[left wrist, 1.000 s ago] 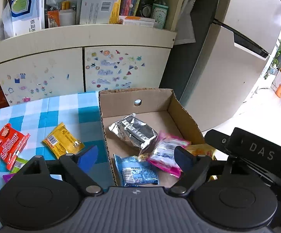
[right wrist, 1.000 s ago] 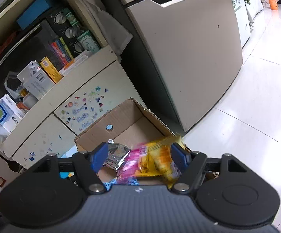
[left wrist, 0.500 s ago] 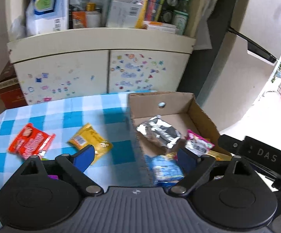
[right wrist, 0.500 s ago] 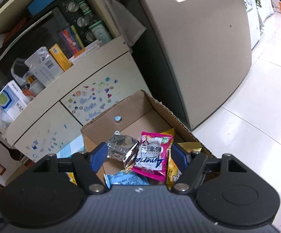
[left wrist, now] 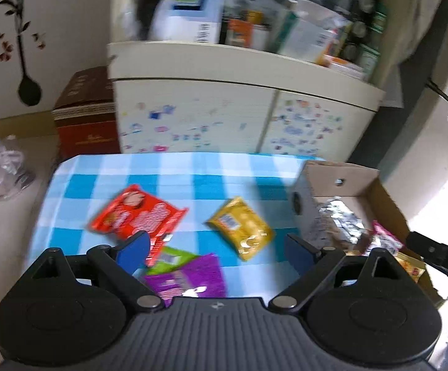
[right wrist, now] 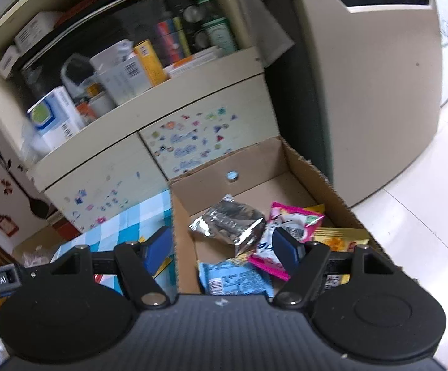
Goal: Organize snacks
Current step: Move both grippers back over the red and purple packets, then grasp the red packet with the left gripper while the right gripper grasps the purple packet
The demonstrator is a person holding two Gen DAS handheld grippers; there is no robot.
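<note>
We hold left gripper (left wrist: pixel 214 245) spread, empty | right gripper (right wrist: pixel 222 247) spread, empty over brown cardboard box (right wrist: pixel 304 167) | crinkly yellow snack packet (left wrist: pixel 242 227) on blue checked tablecloth (left wrist: pixel 78 182), just ahead between left fingers, long axis diagonal | left nearer.

Right gripper (right wrist: pixel 222 249) fingers spread above cardboard box (right wrist: pixel 304 167) holding silver packet (right wrist: pixel 228 221), apparently touching pink packet (right wrist: pixel 289 232).

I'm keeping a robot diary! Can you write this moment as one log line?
left gripper: open, above table packets | right gripper: open, empty, over cardboard box | purple packet: on table
</note>
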